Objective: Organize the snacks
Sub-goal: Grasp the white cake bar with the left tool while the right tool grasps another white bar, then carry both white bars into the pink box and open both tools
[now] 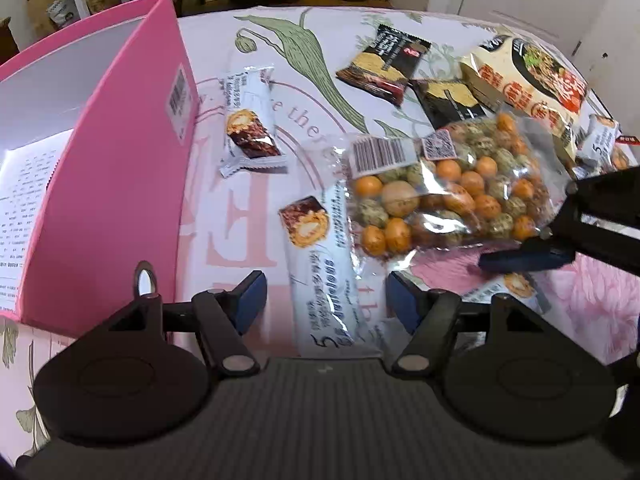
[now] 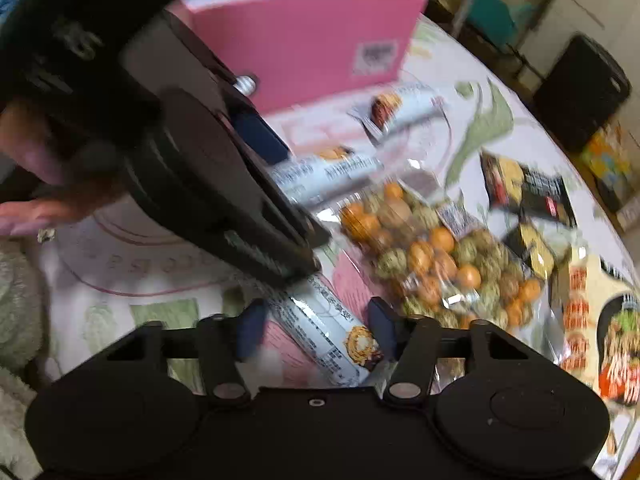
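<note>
A white-wrapped chocolate snack bar (image 1: 324, 264) lies lengthwise on the flowered cloth of the counter (image 1: 320, 40), its near end between the fingers of the left gripper (image 1: 326, 300); the blue pads stand apart on either side of the wrapper and do not press it, so this gripper is released. A second white snack bar (image 2: 328, 336) lies slantwise between the fingers of the right gripper (image 2: 316, 330), whose pads likewise stand clear of the wrapper, spread and gripping nothing. Just beside both bars, and overlapping the first one's far edge, sits a clear bag of orange and green coated peanuts (image 1: 444, 188) with a barcode sticker on top. A third white snack bar (image 1: 250, 120) lies farther off, near the wall of the open pink box (image 1: 120, 184), which stands on the left of the counter with printed paper inside. Beyond the peanuts lie two dark cracker packets (image 1: 384, 66), one partly tucked under the bag's edge, and a large instant noodle packet (image 1: 532, 80) at the right, with another white bar (image 1: 604, 140) at its near end. In the right wrist view, which is blurred, the left gripper crosses the upper left with a hand (image 2: 44, 168) behind it.
</note>
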A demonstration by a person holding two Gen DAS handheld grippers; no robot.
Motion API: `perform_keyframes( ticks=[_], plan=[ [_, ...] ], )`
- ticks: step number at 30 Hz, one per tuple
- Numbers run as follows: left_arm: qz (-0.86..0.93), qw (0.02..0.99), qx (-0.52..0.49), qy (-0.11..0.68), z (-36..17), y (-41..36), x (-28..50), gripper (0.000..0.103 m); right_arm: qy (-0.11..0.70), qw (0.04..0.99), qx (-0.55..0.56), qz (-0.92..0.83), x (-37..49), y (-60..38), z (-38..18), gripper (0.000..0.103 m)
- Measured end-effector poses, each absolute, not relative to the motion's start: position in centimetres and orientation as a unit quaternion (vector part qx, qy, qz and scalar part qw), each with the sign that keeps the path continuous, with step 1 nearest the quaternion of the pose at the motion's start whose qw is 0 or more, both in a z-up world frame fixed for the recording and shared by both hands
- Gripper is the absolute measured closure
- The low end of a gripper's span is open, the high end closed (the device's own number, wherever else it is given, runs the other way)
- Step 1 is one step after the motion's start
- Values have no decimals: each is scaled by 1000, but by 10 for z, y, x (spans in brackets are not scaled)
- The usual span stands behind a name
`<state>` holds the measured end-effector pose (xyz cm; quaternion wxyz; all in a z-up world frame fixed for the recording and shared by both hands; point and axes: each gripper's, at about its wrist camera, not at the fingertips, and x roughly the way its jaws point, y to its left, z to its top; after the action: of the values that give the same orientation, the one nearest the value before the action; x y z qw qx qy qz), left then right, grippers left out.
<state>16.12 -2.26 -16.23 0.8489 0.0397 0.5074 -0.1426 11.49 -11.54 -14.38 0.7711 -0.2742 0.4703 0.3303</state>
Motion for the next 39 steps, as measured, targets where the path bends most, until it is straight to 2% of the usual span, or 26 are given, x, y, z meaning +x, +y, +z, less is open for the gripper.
perform_keyframes(
  ticks=[1, 2, 6, 8, 13, 17, 22, 31, 39],
  plan=[
    [-144, 850, 40, 505, -163, -22, 162, 37, 472, 775, -263, 328, 115, -118, -143, 47],
    [-146, 850, 40, 504, -163, -22, 162, 38, 479, 778, -244, 326, 115, -121, -141, 56],
    [-145, 853, 58, 498, -162, -24, 163, 64, 522, 788, -158, 285, 111, -134, -134, 60],
    [-148, 852, 64, 498, -161, -25, 163, 68, 545, 793, -103, 250, 111, -141, -135, 61],
    [-147, 850, 71, 500, -161, -26, 162, 69, 566, 808, 7, 162, 110, -162, -140, 58],
    [-144, 854, 73, 494, -162, -27, 163, 68, 548, 820, -21, 167, 99, -159, -145, 58],
    [-138, 858, 75, 489, -162, -29, 160, 71, 532, 827, -65, 171, 88, -151, -143, 66],
    [-128, 852, 106, 497, -154, -30, 150, 77, 550, 825, 53, 119, 91, -191, -119, 67],
    [-151, 838, 72, 519, -132, -16, 133, 77, 580, 800, 114, 102, 84, -208, -106, 67]
  ],
)
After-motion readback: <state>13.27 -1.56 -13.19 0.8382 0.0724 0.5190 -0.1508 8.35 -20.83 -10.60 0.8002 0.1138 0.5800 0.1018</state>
